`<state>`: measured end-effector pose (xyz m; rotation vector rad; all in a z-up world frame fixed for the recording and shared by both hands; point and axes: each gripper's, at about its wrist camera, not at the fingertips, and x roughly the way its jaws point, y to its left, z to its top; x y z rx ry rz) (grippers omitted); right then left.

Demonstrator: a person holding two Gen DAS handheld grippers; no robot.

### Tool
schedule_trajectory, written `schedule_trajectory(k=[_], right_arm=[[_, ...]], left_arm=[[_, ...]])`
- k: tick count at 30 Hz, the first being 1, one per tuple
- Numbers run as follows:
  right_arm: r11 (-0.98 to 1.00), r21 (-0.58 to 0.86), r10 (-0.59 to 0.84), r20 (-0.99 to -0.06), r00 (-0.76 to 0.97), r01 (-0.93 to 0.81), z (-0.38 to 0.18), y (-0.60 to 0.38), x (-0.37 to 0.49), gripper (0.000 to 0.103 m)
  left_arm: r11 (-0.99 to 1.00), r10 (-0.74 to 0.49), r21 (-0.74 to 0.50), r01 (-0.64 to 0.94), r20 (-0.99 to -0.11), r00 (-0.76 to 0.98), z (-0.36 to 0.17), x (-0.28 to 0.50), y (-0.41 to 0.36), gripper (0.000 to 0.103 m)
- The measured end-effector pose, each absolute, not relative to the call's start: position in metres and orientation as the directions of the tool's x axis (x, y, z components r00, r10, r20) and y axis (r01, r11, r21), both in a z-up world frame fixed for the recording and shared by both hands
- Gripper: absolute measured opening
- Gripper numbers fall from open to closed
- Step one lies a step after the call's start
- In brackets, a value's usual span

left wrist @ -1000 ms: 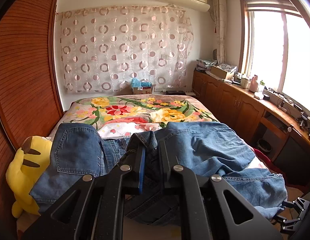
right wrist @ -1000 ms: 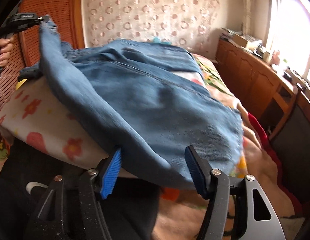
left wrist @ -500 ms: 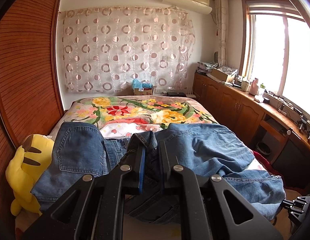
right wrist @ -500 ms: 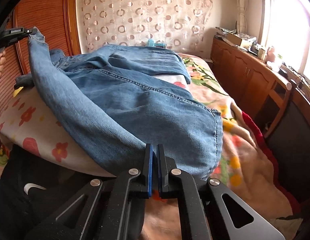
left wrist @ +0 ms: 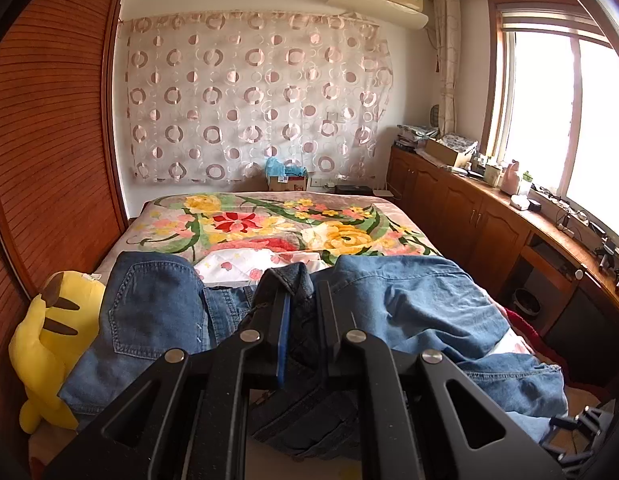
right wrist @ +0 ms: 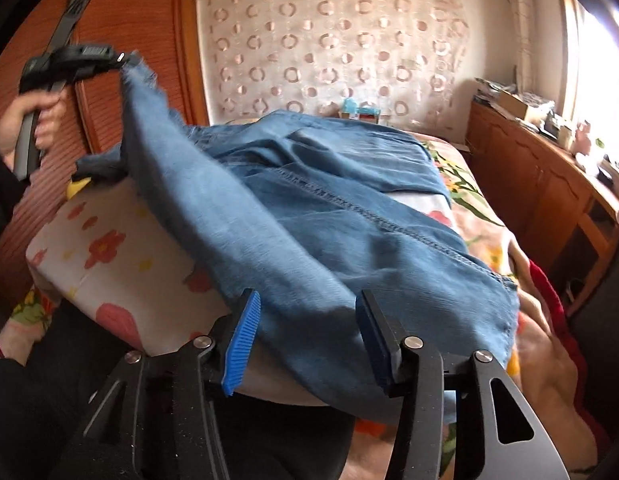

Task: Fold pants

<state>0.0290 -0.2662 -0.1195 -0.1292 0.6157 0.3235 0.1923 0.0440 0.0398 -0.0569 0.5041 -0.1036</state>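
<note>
Blue denim pants [left wrist: 421, 308] lie spread across the near end of the bed. My left gripper [left wrist: 301, 292] is shut on a dark fold of the denim pinched between its fingers. In the right wrist view the same left gripper [right wrist: 119, 57] holds a corner of the pants [right wrist: 309, 208] up at the upper left, with the cloth hanging down from it. My right gripper [right wrist: 307, 312] is at the near edge of a pant leg. Its jaws are opening, and the denim lies between the blue pads [right wrist: 241, 340] without being pressed.
A white flowered cushion [right wrist: 109, 256] sits under the pants on the floral bedspread [left wrist: 269, 220]. A yellow plush toy [left wrist: 49, 344] leans at the bed's left edge by the wooden sliding door [left wrist: 49, 160]. Low wooden cabinets [left wrist: 469, 216] run along the right under the window. A hand [right wrist: 41, 116] grips the left tool.
The right gripper's jaws closed at the pant leg's edge, then spread apart again. In the right view the held corner now stands higher. The left view is almost unchanged.
</note>
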Motion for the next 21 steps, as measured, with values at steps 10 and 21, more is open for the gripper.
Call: schedule_trajectory(k=[10,21], right_arm=[[0.952,-0.093,0.164,-0.652,0.740,-0.293,-0.146,-0.277,0.043,0.053],[0.942,-0.195,0.127,-0.543,0.830,-0.271,-0.087,-0.287,0.061,0.004]], left_arm=[[0.993,-0.112,-0.079,0.084,-0.481,0.870,0.046,0.198,0.038,0.012],[0.991,-0.113,-0.115,0.067,-0.457,0.882,0.044,0.198,0.057,0.012]])
